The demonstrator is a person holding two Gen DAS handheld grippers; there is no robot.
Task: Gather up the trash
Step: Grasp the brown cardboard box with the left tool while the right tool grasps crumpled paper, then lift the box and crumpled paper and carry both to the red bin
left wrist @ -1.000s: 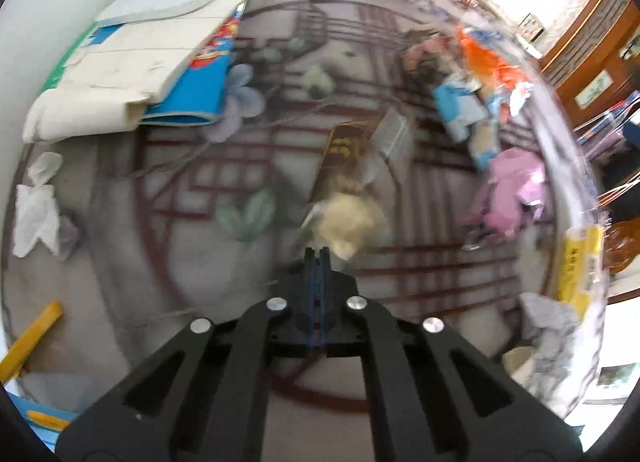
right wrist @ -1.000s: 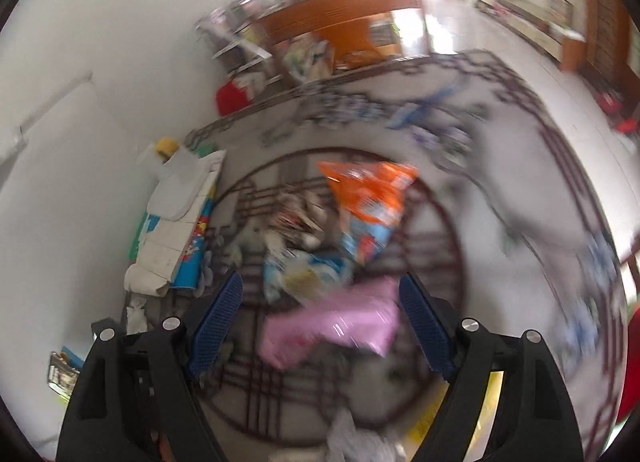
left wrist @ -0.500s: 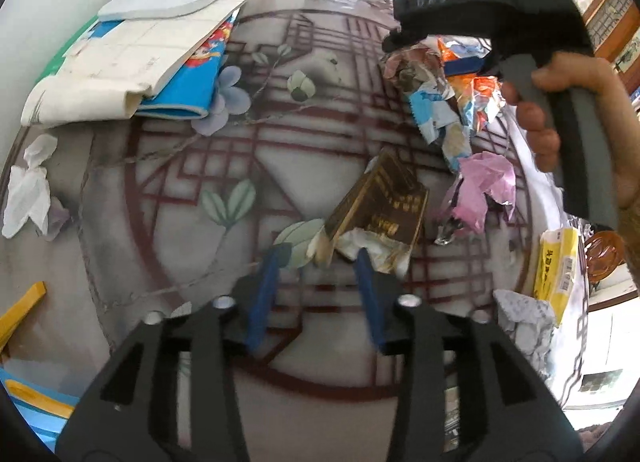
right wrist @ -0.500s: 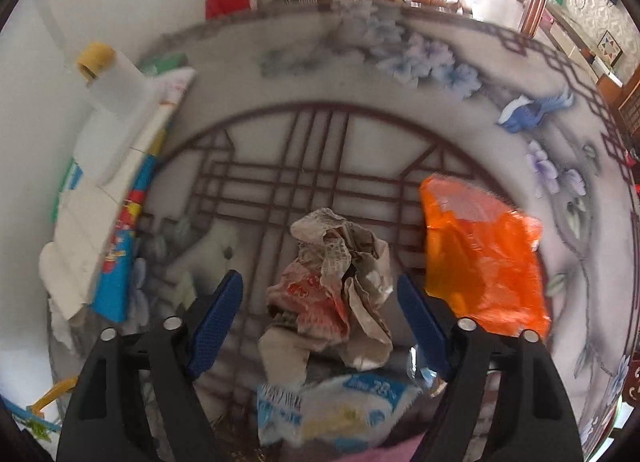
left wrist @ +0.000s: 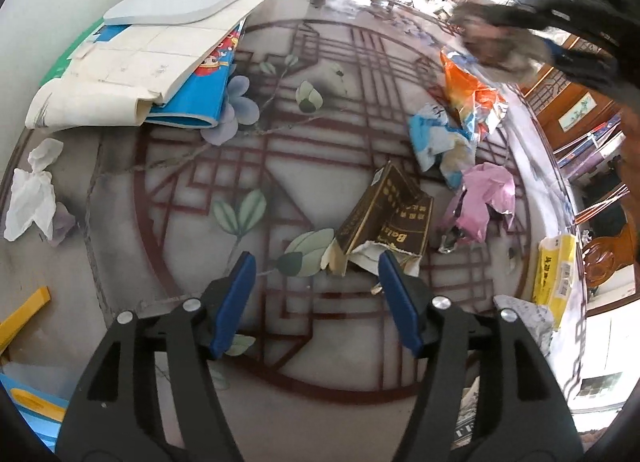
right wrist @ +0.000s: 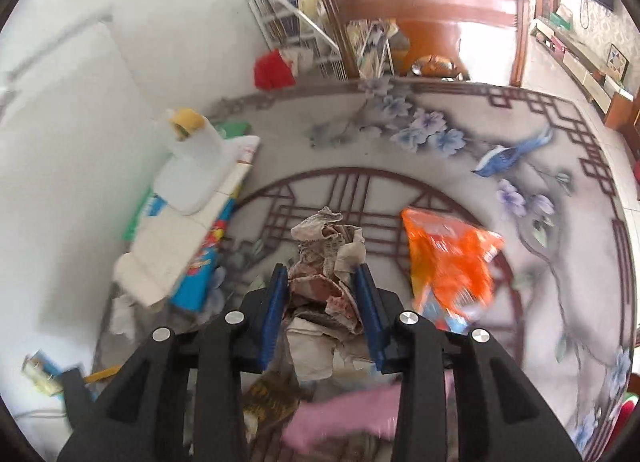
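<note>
My right gripper is shut on a crumpled newspaper wad and holds it above the patterned table; it shows blurred at the top right of the left wrist view. My left gripper is open and empty, low over the table, with a torn brown and gold box just ahead of its right finger. An orange wrapper, a blue and white wrapper and a pink bag lie to the right.
A stack of papers and a blue book with a white stand on top lies far left. A crumpled tissue lies at the left edge. A yellow pack sits at the right rim.
My right gripper closed on the newspaper wad and lifted it. My left gripper opened wider beside the brown box.
</note>
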